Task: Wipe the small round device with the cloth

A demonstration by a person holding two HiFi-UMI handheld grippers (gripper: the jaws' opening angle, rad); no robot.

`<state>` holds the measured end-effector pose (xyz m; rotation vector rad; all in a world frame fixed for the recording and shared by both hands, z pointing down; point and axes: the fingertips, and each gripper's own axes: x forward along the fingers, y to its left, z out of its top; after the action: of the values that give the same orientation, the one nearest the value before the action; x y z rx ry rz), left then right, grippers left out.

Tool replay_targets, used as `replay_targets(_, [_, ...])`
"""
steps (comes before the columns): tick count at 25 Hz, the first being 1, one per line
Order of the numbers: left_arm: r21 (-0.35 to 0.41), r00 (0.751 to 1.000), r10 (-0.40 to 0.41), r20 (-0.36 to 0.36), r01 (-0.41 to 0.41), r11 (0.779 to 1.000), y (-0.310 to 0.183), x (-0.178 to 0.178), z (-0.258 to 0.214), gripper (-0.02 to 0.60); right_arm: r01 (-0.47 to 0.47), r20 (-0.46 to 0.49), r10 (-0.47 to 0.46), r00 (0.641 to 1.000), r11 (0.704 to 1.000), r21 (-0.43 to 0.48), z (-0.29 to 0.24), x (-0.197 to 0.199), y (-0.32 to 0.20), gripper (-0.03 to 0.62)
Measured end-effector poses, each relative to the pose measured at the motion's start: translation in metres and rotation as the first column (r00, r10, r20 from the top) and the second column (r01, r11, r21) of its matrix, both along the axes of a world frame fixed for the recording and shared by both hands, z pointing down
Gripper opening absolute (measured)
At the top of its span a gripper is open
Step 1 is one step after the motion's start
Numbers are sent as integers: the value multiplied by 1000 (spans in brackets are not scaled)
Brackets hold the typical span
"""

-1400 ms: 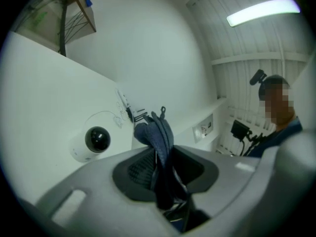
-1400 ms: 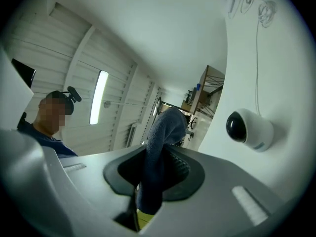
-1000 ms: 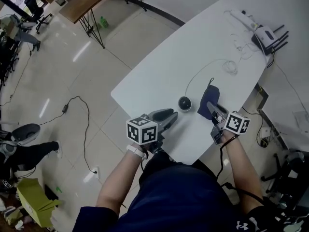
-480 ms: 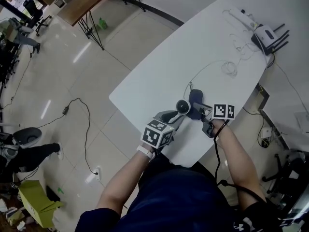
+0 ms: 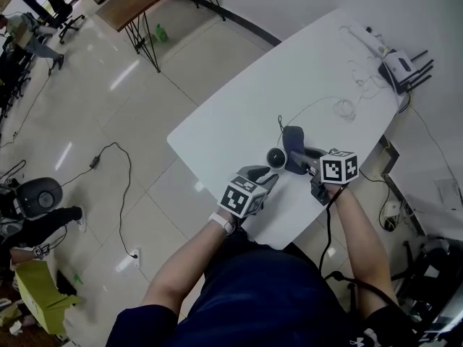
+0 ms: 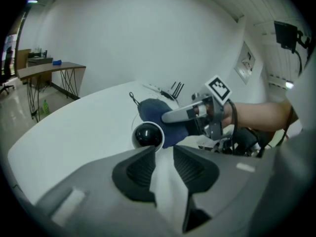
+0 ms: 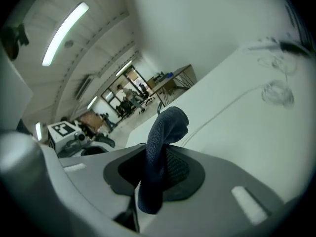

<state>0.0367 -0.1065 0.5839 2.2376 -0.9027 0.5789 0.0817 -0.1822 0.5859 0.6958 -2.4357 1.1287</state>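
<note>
On the white desk (image 5: 239,114), the left tool (image 5: 270,177) has its jaws a bit apart with nothing in them, and the right tool (image 5: 305,155) is clamped on the dark blue cloth (image 5: 293,139). The small round device (image 5: 275,157) sits just past the left tool's tips, with the cloth up against its other side. A second ago the cloth was clear of it and the left tool hung further back. The left tool view shows a glossy black dome in a white ring, but in the right tool view the cloth blocks it.

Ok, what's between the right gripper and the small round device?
The dark blue cloth, pinched in the right gripper, next to the round device; the head view shows it.
</note>
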Motion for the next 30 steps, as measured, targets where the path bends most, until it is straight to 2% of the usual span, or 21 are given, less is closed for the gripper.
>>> replay_targets(3, [7,1000,6,13,-6,1000,3,2,0,115,153,-182,-124,976,976,156,-18,-12,10,77])
replay_targets(5, [4,1000,8,7,-8,1000,5,4,-5,115,251,-294,-176,940,938,240,-25,-17,17,77])
replay_targets(6, [10,1000,6,8,-6,1000,5,4,-5,115,310,-361,-199,911,907,284,-28,-20,21,77])
replay_targets(7, [17,1000,2,10,-2,1000,5,3,-4,115,384,-441,-219,870,863,329,-31,-24,26,77])
replay_targets(8, [21,1000,-1,9,1,1000,5,2,-4,115,473,-531,-236,814,801,367,-34,-29,33,77])
replay_targets(10, [18,1000,-7,-2,7,1000,8,1,-7,115,650,-701,-247,669,651,391,-35,-38,48,77])
replay_targets(11, [12,1000,-9,-12,9,1000,10,0,-9,115,707,-753,-244,611,595,382,-33,-42,55,77])
replay_targets(12, [5,1000,-11,-22,11,1000,13,0,-11,115,733,-775,-240,584,565,378,-31,-45,60,77])
replay_targets(13, [2,999,-15,-28,15,1000,14,-2,-13,115,730,-770,-240,591,565,384,-33,-47,62,77])
replay_targets(14, [2,999,-19,-31,19,1000,15,-3,-13,115,703,-742,-241,625,588,401,-37,-48,61,77])
replay_targets(15, [1,999,-23,-35,23,1000,16,-5,-14,115,656,-698,-237,676,625,423,-43,-48,57,77])
replay_targets(18, [-12,998,-38,-55,38,999,19,-9,-14,115,441,-504,-179,845,767,466,-61,-36,31,77])
replay_targets(19, [-11,997,-45,-55,44,999,19,-12,-12,115,354,-430,-145,891,814,460,-64,-28,20,77])
replay_targets(21, [2,998,-56,-40,56,998,18,-18,-9,115,186,-285,-69,956,894,407,-66,-10,-3,77])
replay_targets(23, [0,997,-61,-43,61,998,16,-18,-13,115,54,-162,-2,987,948,313,-61,7,-24,77])
replay_targets(25, [7,997,-65,-45,66,998,12,-16,-14,115,-12,-93,34,995,975,221,-46,20,-37,77])
replay_targets(27, [13,997,-66,-40,66,998,8,-15,-14,115,-14,-77,26,997,988,152,-25,25,-40,77])
replay_targets(30, [13,998,-61,-10,61,998,2,-16,-8,115,63,-84,-57,995,996,60,9,21,-36,77])
